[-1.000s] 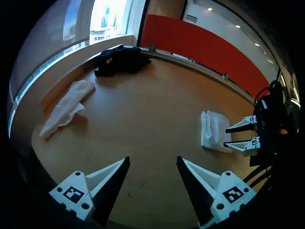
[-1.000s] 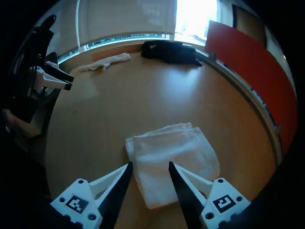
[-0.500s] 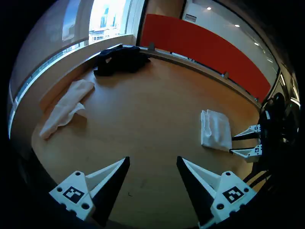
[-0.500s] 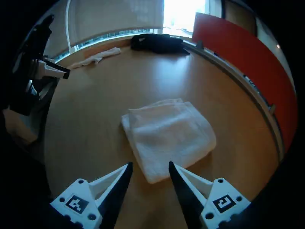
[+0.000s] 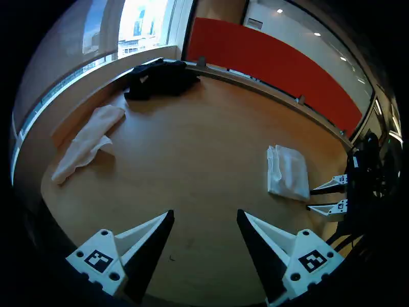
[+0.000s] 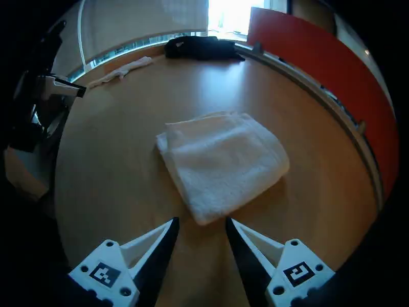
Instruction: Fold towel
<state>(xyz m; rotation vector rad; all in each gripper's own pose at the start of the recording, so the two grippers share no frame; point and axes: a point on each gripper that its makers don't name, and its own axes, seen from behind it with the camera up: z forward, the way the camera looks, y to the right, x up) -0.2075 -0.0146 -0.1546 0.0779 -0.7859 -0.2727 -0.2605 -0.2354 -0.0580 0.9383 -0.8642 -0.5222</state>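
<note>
- Two white fingers of the left gripper reach forward from the bottom of the left gripper view. The jaws stand wide apart with nothing between them, only bare desk.
- Ahead and to the right in that view lies the folded towel, a neat white rectangle flat on the desk, well apart from the left gripper.
- Just beyond the towel's right edge is the right gripper. It sits low over the desk with its fingers pointing at the towel; its jaws are parted and close on nothing.
- Far left, near the window, a loose white towel lies rumpled in a long strip. A dark garment is heaped at the far edge, beside a red panel that runs along the desk's right side.
- From the right gripper view, the right gripper has its jaws open and empty, and the folded towel lies right in front, its near corner just ahead of the gap between the fingertips.
- At the left edge of this view the left gripper shows dimly, one pale finger pointing across the desk. I cannot tell its opening from here.
- Farther back lie the loose white towel and the dark garment, with the red panel at right.
</note>
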